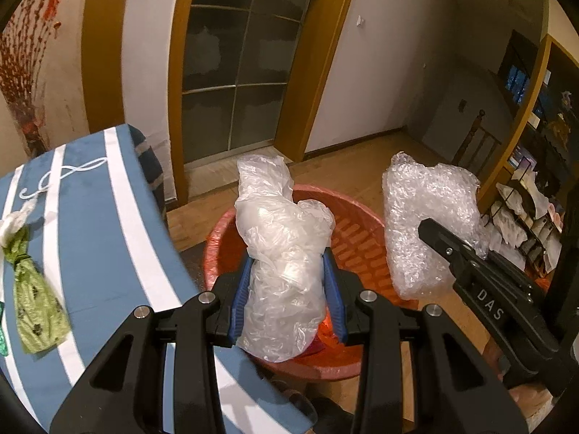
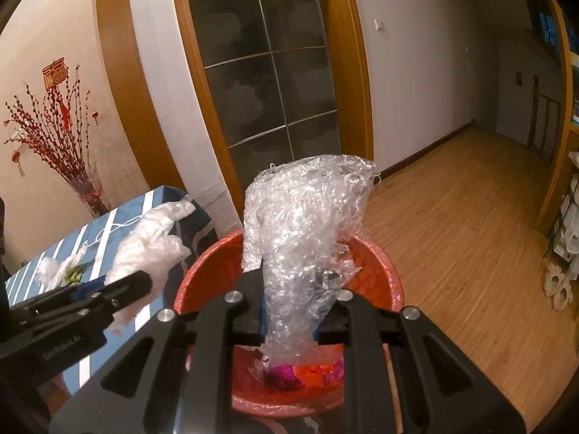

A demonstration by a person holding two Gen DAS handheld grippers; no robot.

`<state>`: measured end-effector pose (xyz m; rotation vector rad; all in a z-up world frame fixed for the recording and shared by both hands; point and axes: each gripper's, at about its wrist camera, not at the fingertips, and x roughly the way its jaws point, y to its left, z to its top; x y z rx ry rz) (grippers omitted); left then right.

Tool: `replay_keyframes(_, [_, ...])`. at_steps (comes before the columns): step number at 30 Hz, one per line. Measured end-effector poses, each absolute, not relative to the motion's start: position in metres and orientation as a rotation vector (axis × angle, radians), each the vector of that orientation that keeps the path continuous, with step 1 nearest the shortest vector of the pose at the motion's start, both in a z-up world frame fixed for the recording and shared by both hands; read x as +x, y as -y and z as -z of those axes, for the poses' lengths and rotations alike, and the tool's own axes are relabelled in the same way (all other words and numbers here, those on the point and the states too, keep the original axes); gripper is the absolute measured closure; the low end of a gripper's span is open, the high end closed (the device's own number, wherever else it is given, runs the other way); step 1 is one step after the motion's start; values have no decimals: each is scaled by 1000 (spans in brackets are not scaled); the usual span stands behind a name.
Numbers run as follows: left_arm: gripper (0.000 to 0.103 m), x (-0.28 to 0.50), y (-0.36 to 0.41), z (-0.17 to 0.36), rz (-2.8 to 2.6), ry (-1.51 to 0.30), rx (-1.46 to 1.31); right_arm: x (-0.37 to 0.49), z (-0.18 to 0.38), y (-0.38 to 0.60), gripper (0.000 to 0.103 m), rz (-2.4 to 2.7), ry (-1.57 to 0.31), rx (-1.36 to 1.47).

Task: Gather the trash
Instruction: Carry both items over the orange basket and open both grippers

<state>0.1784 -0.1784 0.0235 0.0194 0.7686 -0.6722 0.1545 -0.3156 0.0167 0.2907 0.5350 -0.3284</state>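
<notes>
Beside striped table (image 1: 90, 224), right gripper (image 1: 434, 233) reads "DAS".

Striped blue cloth (image 1: 90, 224) on table; red-branch vase (image 2: 85, 190) behind.

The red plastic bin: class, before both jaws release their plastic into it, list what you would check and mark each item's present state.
1. Left gripper clamps the crumpled clear plastic bag: ok.
2. Right gripper clamps the wad of bubble wrap: ok.
3. Both pieces hang over the red plastic bin: ok.
4. Bin has room; only some scraps at the bottom: ok.
5. Table trash all collected: not ok; green wrapper lies on the blue striped tablecloth.
6. Plastic will fall free of the jaws: cannot tell.
</notes>
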Motion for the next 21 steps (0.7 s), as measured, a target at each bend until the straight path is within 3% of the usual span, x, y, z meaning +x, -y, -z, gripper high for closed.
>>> replay_keyframes(13, [66, 186, 198, -8, 696, -800, 11, 164, -8, 338, 82, 317, -539, 323])
replay_keyframes(21, [54, 188, 196, -2, 657, -815, 6, 167, -6, 344, 55, 324, -536, 337])
